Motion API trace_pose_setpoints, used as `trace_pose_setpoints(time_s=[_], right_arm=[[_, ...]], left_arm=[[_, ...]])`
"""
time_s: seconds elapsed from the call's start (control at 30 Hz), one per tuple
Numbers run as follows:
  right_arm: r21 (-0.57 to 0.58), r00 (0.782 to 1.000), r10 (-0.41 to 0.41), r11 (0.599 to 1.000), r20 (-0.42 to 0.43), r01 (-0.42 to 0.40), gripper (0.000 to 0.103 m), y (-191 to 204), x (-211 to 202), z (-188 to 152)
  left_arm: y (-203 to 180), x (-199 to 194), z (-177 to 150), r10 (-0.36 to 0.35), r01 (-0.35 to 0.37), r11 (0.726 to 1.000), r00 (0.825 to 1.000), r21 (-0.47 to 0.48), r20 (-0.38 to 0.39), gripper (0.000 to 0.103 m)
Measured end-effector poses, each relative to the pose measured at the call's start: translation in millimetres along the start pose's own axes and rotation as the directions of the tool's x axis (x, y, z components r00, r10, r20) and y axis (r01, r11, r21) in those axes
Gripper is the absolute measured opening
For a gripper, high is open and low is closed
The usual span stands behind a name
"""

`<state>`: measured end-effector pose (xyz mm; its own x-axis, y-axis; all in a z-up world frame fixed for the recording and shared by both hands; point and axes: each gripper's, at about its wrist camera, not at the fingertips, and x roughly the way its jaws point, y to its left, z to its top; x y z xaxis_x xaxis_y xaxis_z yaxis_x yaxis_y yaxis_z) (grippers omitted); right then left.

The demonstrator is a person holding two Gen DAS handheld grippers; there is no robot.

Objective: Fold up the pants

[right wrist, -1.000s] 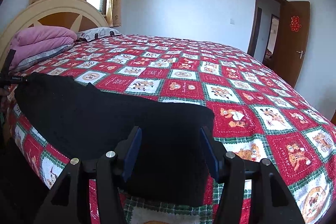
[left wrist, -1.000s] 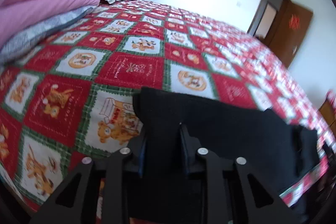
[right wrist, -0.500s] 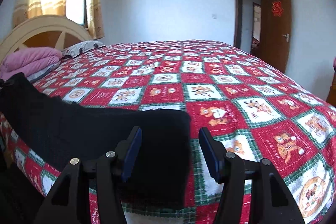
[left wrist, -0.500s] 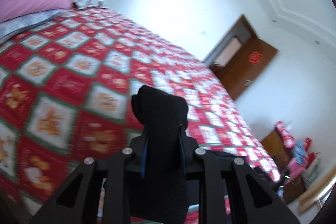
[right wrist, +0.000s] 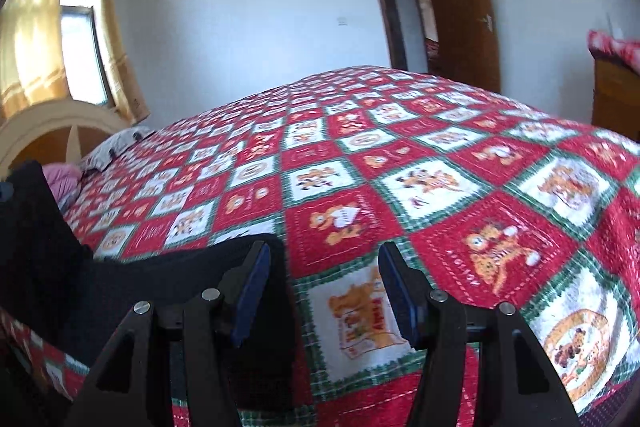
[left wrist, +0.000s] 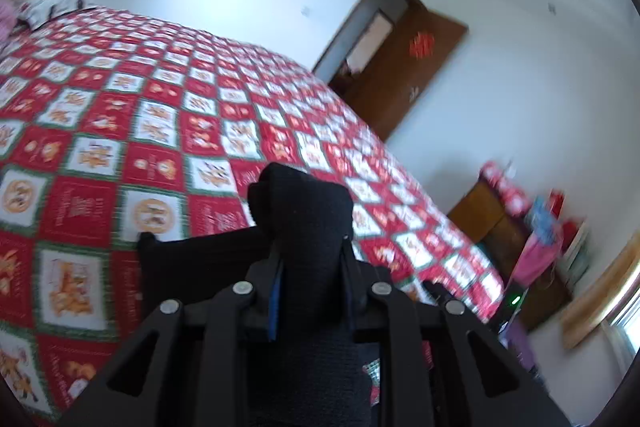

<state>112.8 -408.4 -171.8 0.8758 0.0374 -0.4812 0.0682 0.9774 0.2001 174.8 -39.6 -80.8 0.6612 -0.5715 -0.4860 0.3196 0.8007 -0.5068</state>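
Left wrist: my left tongs (left wrist: 310, 259) clamp a bunched end of the black knit pants (left wrist: 304, 211), lifted off the red patchwork-quilted bed (left wrist: 120, 131). Right tongs (right wrist: 324, 283) gape, empty, beside the pants' edge.

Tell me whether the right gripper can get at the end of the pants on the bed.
Probably yes: the right gripper stands open right above the pants, whose edge lies beside its left finger, with only bedspread nearby.
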Motion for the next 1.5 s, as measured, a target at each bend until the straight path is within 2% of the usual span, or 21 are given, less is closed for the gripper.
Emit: trace_pose_setpoints(time_s=[0.2,0.33,0.4,0.43,0.5,0.57,0.63,0.73,0.8,0.83,0.9,0.93,0.97,1.07,1.13,1.17,1.27,1.33,1.4,1.47,1.5], right_arm=[[0.092,1.0,-0.004,0.996,-0.024,0.006,0.058,-17.4,6.1,2.9],[0.108,1.0,-0.003,0.994,-0.029,0.006,0.058,-20.1,7.7,3.6],[0.108,1.0,0.001,0.994,-0.031,0.002,0.058,-19.8,9.1,4.0],[0.107,0.999,0.003,0.994,-0.032,0.0,0.058,-19.0,9.7,3.9],[0.103,0.999,0.005,0.995,-0.033,-0.001,0.058,-18.2,10.6,4.2],[0.102,1.0,0.006,0.995,-0.028,-0.003,0.058,-18.0,9.7,4.2],[0.109,1.0,0.009,0.994,-0.016,-0.007,0.058,-19.5,7.5,4.9],[0.119,1.0,0.012,0.993,0.017,-0.014,0.058,-20.1,-0.8,7.0],[0.096,0.999,0.03,0.995,0.045,-0.034,0.06,-12.5,-9.9,8.3],[0.071,0.997,0.046,0.996,0.062,-0.05,0.069,-5.0,-15.8,8.5],[0.017,0.991,0.107,0.994,0.08,-0.109,0.081,17.7,-26.5,6.7],[-0.014,0.985,0.158,0.987,0.072,-0.158,0.081,32.0,-30.7,4.6],[-0.054,0.977,0.209,0.977,0.048,-0.206,0.081,49.6,-34.5,1.1],[-0.197,0.965,0.261,0.946,0.0,-0.256,0.081,94.9,-44.2,-13.5],[-0.319,0.971,0.238,0.918,-0.031,-0.235,0.081,125.5,-47.2,-28.8],[-0.397,0.981,0.192,0.897,-0.041,-0.192,0.081,144.1,-45.9,-39.7],[-0.501,0.992,0.118,0.857,-0.038,-0.122,0.081,167.1,-39.3,-58.8],[-0.546,0.998,0.06,0.835,-0.029,-0.066,0.081,173.9,-27.9,-63.8],[-0.536,0.999,0.046,0.843,-0.029,-0.054,0.081,167.7,-19.7,-60.5],[-0.459,0.993,0.103,0.88,-0.064,-0.121,0.075,151.0,-19.3,-51.2],[-0.42,0.99,0.121,0.896,-0.077,-0.142,0.054,144.1,-21.0,-47.1]], left_arm=[[-33.0,61.2,-20.7,0.079,-0.066,0.99,0.991,0.127,-0.108,0.024],[-49.9,99.7,-37.0,0.122,-0.085,0.977,0.975,0.195,-0.188,0.026],[-52.6,109.8,-42.7,0.147,-0.11,0.975,0.97,0.193,-0.191,0.039],[-53.4,113.0,-43.7,0.141,-0.106,0.978,0.971,0.181,-0.191,0.043],[-58.2,115.2,-46.4,0.103,-0.075,0.986,0.977,0.152,-0.188,0.062],[-70.1,108.3,-48.9,0.014,0.01,0.989,0.987,0.147,-0.161,0.065],[-80.0,92.3,-50.1,-0.013,0.031,0.982,0.995,0.188,-0.1,0.066],[-75.9,60.6,-46.1,0.005,-0.004,0.977,1.0,0.214,0.0,0.078],[-64.5,39.4,-45.4,0.066,-0.084,0.969,0.994,0.233,0.082,0.094],[-58.8,34.1,-45.6,0.111,-0.135,0.96,0.987,0.244,0.113,0.097],[-45.7,24.1,-49.4,0.193,-0.231,0.939,0.967,0.254,0.165,0.097],[-37.0,20.7,-51.9,0.227,-0.266,0.932,0.958,0.247,0.177,0.097],[-25.8,19.2,-54.8,0.253,-0.29,0.931,0.95,0.224,0.181,0.097],[6.1,17.2,-63.8,0.287,-0.306,0.945,0.945,0.116,0.154,0.097],[22.5,17.4,-70.2,0.304,-0.313,0.948,0.945,0.059,0.12,0.097],[26.8,19.8,-71.9,0.308,-0.314,0.948,0.945,0.047,0.11,0.097],[27.0,25.2,-75.8,0.298,-0.304,0.952,0.949,0.045,0.106,0.097],[23.3,26.5,-79.2,0.295,-0.303,0.95,0.95,0.07,0.106,0.097],[22.0,29.1,-80.9,0.298,-0.307,0.948,0.949,0.086,0.105,0.097],[22.3,31.5,-82.4,0.3,-0.309,0.947,0.949,0.091,0.1,0.097],[23.3,32.6,-82.7,0.302,-0.31,0.947,0.949,0.086,0.097,0.097]])
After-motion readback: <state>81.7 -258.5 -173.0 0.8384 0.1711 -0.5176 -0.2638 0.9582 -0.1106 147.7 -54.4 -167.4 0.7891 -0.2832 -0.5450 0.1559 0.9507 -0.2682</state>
